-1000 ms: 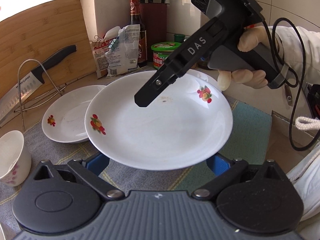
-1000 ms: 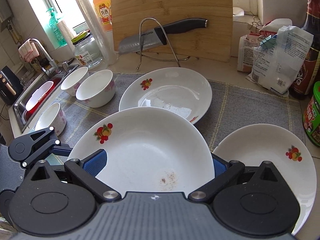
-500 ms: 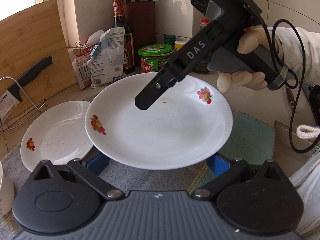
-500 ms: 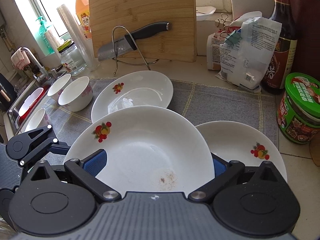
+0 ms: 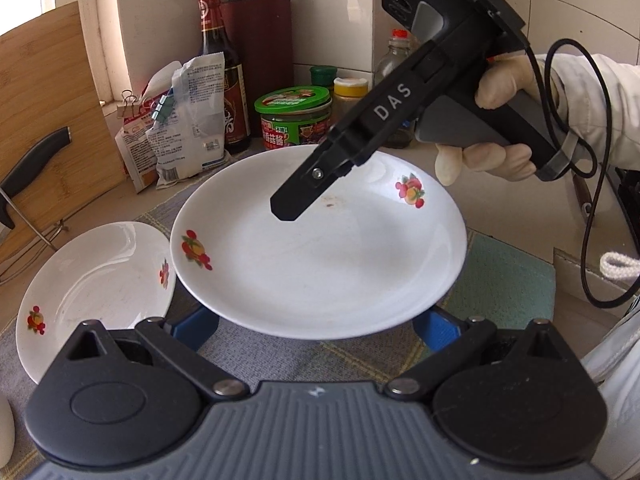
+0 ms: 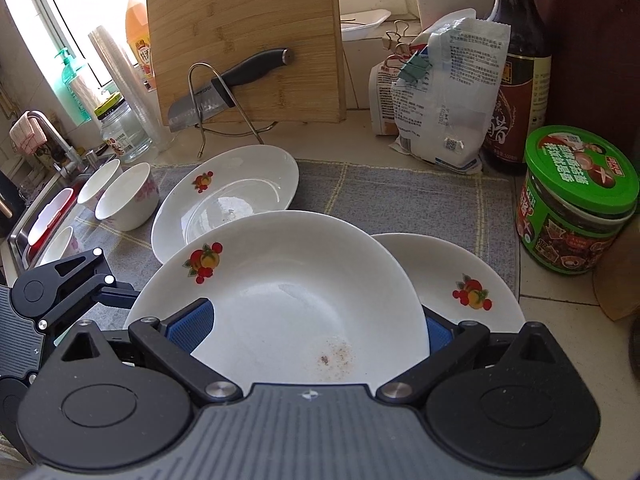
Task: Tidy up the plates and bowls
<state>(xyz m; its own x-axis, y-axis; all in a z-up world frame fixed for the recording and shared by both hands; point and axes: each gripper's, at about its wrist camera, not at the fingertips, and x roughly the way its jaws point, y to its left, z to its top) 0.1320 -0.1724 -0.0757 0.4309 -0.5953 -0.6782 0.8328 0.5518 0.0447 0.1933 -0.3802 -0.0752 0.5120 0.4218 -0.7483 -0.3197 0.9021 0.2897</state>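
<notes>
The left gripper's (image 5: 316, 326) blue fingers (image 5: 196, 326) are spread wide and sit under the near rim of the carried plate (image 5: 320, 264), which seems to rest on them, unclamped. The right gripper (image 6: 312, 328) is also spread wide. One pad (image 6: 188, 320) lies on the plate's upper face and the other is hidden behind the rim, so I cannot tell whether it presses. A gloved hand (image 5: 496, 120) holds that tool.

The plate hangs above the grey mat (image 6: 400, 196), partly over a second plate (image 6: 460, 280) at the mat's right edge. It looks bound for stacking there.

The hold looks loose, so a tilt or a jolt could let the glazed plate slide off the fingers and strike the one beneath. If it is set down off-centre, it could rock or chip a rim. The green-lidded jar (image 6: 576, 216) is just beside the landing spot and could be knocked.

A third plate (image 6: 224, 196) and the bowls (image 6: 126, 196) sit toward the mat's left edge, near the sink (image 6: 44, 216). Along the worktop's back edge stand a cutting board (image 6: 248, 40) with a knife (image 6: 224, 88) on a wire stand, clipped bags (image 6: 444, 100) and a dark bottle (image 6: 516, 80).
</notes>
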